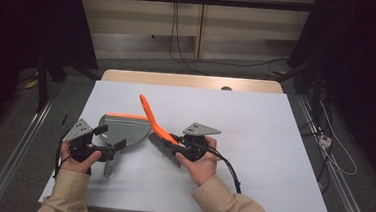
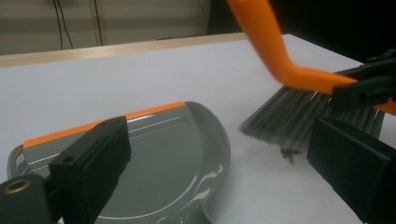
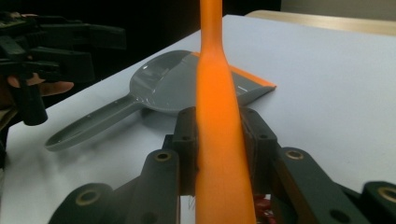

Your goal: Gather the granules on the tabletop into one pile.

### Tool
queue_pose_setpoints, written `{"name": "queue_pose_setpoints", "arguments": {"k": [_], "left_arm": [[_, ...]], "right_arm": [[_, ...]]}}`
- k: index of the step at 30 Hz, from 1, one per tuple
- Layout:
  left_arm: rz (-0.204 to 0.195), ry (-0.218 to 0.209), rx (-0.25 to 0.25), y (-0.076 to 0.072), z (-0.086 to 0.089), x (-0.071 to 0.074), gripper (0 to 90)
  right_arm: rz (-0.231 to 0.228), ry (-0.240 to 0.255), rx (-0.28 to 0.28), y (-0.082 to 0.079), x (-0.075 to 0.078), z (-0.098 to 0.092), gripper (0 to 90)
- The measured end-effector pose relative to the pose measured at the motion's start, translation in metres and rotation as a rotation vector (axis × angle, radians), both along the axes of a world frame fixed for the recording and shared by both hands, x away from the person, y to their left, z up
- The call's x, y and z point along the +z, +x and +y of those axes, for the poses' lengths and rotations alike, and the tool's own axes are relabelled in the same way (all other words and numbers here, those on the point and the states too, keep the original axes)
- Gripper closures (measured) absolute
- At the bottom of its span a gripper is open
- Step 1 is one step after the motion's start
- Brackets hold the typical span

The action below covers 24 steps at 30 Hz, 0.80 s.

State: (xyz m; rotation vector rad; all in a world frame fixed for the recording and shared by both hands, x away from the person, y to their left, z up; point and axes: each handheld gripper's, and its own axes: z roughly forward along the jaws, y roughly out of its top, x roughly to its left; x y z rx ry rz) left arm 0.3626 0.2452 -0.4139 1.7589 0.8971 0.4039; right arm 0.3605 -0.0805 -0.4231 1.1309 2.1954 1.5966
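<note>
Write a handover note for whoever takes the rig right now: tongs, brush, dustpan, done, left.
Right tongs: shut on the brush, gripping its orange back just above the bristles; handle slants up and away over the table.
Left tongs: open, jaws standing either side of the dustpan near its handle end, not gripping it.
Dustpan lies flat, orange lip toward the far side, bristles just right of it.
A small speck of debris lies under the bristles in the left gripper view.
Done: brush picked up and brought beside the pan.
Left, probably: steady the pan, sweep the debris in.
</note>
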Motion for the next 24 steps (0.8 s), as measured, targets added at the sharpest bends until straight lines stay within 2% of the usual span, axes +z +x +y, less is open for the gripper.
{"name": "queue_pose_setpoints", "arguments": {"k": [6,7,8,13,15,24], "left_arm": [[0.0,-0.002,0.001,0.0,0.0,0.0,6.0],[0.001,0.001,-0.001,0.0,0.0,0.0,6.0],[0.001,0.002,0.0,0.0,-0.001,0.0,6.0],[0.001,0.003,-0.002,0.0,-0.001,-0.001,6.0],[0.002,0.002,0.001,0.0,-0.001,-0.001,6.0],[0.002,0.005,-0.001,0.0,-0.002,-0.001,6.0]], "right_arm": [[0.092,0.007,-0.056,-0.001,-0.018,0.007,71.3],[0.087,0.012,-0.074,-0.002,-0.02,0.007,71.3],[0.079,-0.01,-0.091,-0.002,-0.019,0.007,71.4],[0.106,-0.068,-0.114,0.0,-0.016,0.001,71.3],[0.125,-0.067,-0.131,0.001,-0.016,-0.004,71.2],[0.156,-0.088,-0.178,-0.001,-0.015,-0.023,71.1]]}}
